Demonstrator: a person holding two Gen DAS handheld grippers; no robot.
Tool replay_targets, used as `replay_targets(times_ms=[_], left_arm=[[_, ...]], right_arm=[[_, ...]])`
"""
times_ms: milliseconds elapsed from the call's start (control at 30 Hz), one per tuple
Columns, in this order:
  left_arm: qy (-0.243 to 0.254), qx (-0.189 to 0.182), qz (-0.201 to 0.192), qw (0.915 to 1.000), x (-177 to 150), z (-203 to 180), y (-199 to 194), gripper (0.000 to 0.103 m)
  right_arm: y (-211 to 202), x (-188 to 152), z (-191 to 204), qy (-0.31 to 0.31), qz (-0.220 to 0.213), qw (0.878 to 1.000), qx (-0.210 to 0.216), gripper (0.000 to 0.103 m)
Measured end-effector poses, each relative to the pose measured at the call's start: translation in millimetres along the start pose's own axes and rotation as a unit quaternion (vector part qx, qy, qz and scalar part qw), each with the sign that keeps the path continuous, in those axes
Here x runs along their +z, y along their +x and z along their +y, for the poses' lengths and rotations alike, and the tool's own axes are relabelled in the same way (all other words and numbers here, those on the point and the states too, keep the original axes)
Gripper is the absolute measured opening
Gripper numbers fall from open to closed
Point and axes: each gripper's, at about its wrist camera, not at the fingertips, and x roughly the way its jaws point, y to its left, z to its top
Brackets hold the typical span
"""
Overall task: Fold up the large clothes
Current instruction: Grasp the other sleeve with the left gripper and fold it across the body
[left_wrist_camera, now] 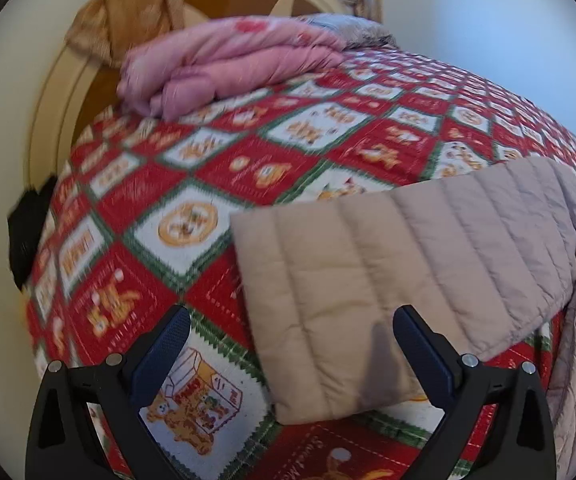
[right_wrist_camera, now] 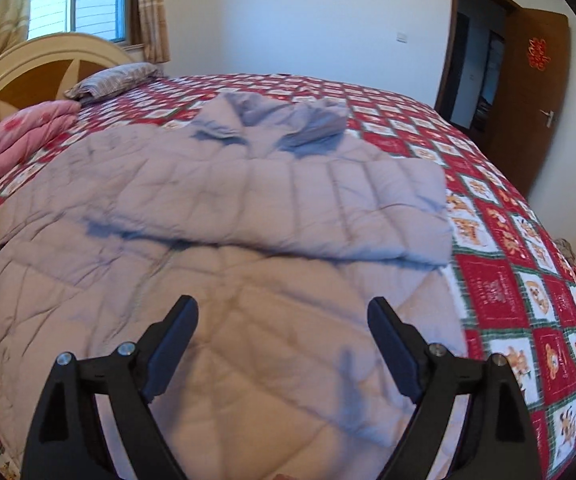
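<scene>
A: Biggest first. Any containers?

B: None I can see. The bed [right_wrist_camera: 499, 216] in its red patchwork cover fills both views. The quilted coat [right_wrist_camera: 216, 240] is spread flat on it, filling the centre and left of my right view.

A: Which way does it point?

B: Hood [right_wrist_camera: 272, 124] toward upper centre, hem near my camera, so the long axis runs bottom to top. One sleeve [right_wrist_camera: 307, 208] is folded across the body, cuff at the right edge. The other sleeve [left_wrist_camera: 387, 280] lies out on the cover, in my left view.

A: Room?

B: Bare cover right of the coat. Pink bedding [left_wrist_camera: 224, 68] sits upper left.

A: Claws?

B: My left claw [left_wrist_camera: 291, 344] is wide and holds nothing; same for my right claw [right_wrist_camera: 284, 336].
</scene>
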Motion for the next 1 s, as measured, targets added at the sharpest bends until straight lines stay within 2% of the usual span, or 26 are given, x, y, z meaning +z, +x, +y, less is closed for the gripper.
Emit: replay_targets(times_ms=[67, 167, 200, 233, 267, 300, 500, 667, 833, 1000], left_arm=[[-0.005, -0.02, 0.012, 0.9997, -1.4, -1.6, 7.2, 0.102], [-0.011, -0.026, 0.023, 0.9993, -2.4, -8.1, 17.7, 0.098], [-0.003, -0.026, 0.013, 0.9996, -2.4, -12.3, 15.7, 0.074], [0.018, -0.035, 0.005, 0.9992, -2.1, -21.4, 11.1, 0.035], [0.027, -0.049, 0.004, 0.9984, -1.5, -23.7, 6.6, 0.018], [0.032, -0.066, 0.005, 0.9973, 0.0, -27.6, 1.8, 0.012], [0.065, -0.081, -0.091, 0.9904, 18.0, -49.3, -75.0, 0.009], [0.101, -0.133, -0.167, 0.9717, 34.8, -91.1, -154.5, 0.009], [0.147, -0.191, -0.199, 0.95, 32.2, -154.1, -204.6, 0.009], [0.196, -0.225, -0.2, 0.9333, 6.4, -221.0, -221.8, 0.009]], right_arm=[[-1.5, -1.0, 9.2, -0.004, 0.001, 1.0, 0.005, 0.089], [-6.6, -2.3, 19.5, -0.013, -0.003, 1.0, 0.011, 0.089], [-8.8, -2.7, 22.4, -0.018, -0.005, 1.0, 0.013, 0.089], [-10.3, -2.4, 23.8, -0.022, -0.008, 1.0, 0.013, 0.089], [-11.9, -3.0, 23.9, -0.023, -0.01, 1.0, 0.012, 0.089], [-13.6, -3.6, 24.4, -0.024, -0.013, 1.0, 0.01, 0.089], [-15.5, -3.5, 12.7, 0.002, -0.017, 1.0, 0.002, 0.089], [-19.7, -4.6, 0.8, 0.024, -0.022, 0.999, 0.0, 0.089], [-27.3, -5.4, -11.7, 0.041, -0.03, 0.999, 0.0, 0.089], [-33.7, -7.8, -27.3, 0.056, -0.034, 0.998, -0.003, 0.089]])
